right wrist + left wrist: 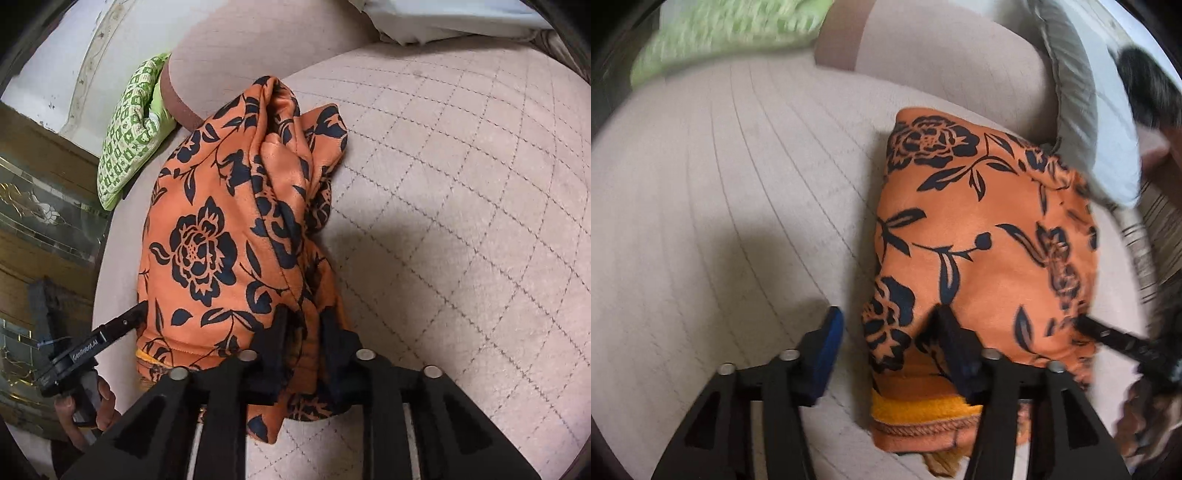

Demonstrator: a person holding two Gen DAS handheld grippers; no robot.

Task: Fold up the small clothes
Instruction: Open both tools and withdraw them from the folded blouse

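Mid-fold: orange floral garment (221, 236) bunched on quilted sofa seat (461, 203). Right gripper (304, 325) pinches its near edge; left gripper (886, 325) spread wide, straddling the hem. Next, probably: left grips, both flatten.

The light is soft and even, fairly bright, with no hard glare on the quilted cushion (461, 192). A dull grey shadow falls on it just ahead of the fingers (827, 343) in the left wrist view, and a similar one lies beside the orange floral garment (221, 236) in the right wrist view. Both views bend strongly at the rim, curving the stitch lines, with black corners. The left wrist view smears with motion: the green patterned cloth (727, 33) and the garment's right edge blur. The right wrist view is sharp; the glass panel (40, 218) glints faintly.
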